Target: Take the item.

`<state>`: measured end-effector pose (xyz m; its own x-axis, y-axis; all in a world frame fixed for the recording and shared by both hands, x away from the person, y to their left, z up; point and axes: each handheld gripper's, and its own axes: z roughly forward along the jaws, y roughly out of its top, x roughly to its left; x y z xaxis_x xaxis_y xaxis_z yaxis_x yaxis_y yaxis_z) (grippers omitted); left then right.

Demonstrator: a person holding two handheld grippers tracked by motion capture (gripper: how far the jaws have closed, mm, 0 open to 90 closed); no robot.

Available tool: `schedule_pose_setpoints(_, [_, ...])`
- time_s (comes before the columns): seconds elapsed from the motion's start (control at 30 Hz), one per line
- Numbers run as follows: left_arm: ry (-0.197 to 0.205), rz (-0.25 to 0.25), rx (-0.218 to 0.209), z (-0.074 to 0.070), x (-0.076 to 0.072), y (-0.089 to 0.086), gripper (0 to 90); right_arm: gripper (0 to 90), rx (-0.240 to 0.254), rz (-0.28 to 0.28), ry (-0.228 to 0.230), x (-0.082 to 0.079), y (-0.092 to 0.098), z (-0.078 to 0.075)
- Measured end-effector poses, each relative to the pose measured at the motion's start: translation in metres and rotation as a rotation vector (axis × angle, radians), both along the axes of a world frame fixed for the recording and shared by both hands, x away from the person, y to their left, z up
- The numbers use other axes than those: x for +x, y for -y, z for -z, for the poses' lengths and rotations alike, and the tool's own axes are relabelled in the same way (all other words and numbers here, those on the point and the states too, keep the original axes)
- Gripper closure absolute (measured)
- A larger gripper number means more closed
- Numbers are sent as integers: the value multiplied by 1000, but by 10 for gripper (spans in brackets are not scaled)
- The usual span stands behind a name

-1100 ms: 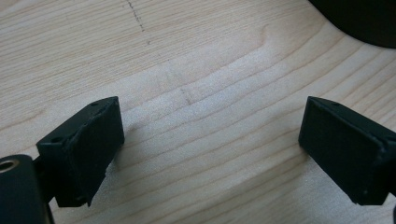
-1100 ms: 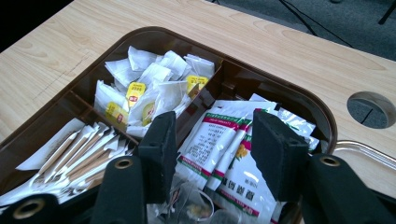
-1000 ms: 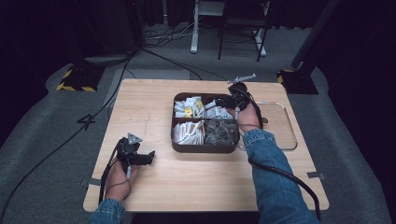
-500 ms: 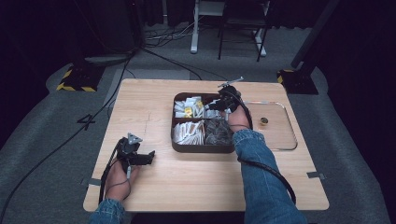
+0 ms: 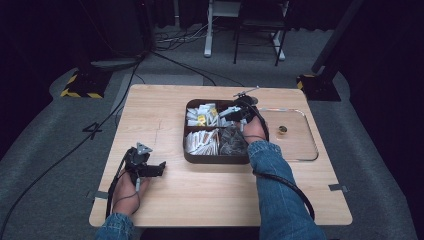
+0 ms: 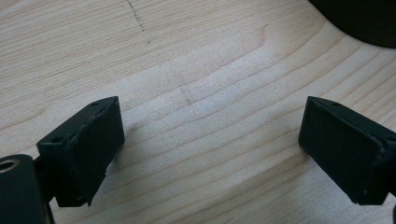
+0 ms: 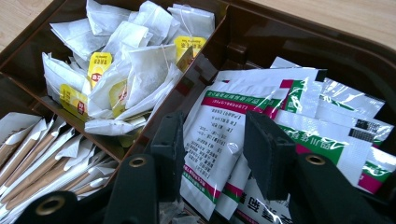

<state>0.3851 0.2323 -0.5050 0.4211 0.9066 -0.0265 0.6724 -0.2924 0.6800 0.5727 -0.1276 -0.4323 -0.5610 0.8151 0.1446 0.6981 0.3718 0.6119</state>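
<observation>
Brown tray: a dark brown, four-compartment plastic organiser tray [image 5: 192, 156] is sitting on the light wooden table [image 5: 165, 100], and every place below is given from it.
Right gripper: the black two-jaw right gripper [image 7: 212, 140] is hanging over the tray's far right compartment, pointing down into the sachets; in the high view it [image 5: 239, 112] is sitting above that same corner.
Right jaws: they have just been closing and are now standing partly apart, straddling one white sachet; the pads are not plainly pressing on it.
White sachets: flat white foil sachets with green and magenta bands and black print [image 7: 219, 135] are lying stacked in the tray's far right compartment, with the top one running up between the jaws.
Tea bags: white paper tea bags with yellow tags [image 7: 135, 70] are lying heaped in the tray's far left compartment.
Stick packets: slim white and tan paper stick packets [image 7: 42, 163] are filling the tray's near left compartment.
Left gripper: the black left gripper [image 5: 161, 167] is resting on the table left of the tray, well apart from it; in its own view it [image 6: 210, 149] is showing bare wood between widely spread jaws.
Clear tray: a clear plastic tray [image 5: 305, 155] is lying just right of the brown tray, with a small round gold object [image 5: 282, 129] on it.
</observation>
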Motion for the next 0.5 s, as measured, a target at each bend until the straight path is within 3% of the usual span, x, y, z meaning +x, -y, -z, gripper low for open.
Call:
schedule_pose_setpoints(0.37, [-1,0,0,0,0,0,71,580,8,27,-17,1,-1,4])
schedule_pose_setpoints(0.5, [0,0,0,0,0,0,71,590,20,-11,-11,-1,-10,4])
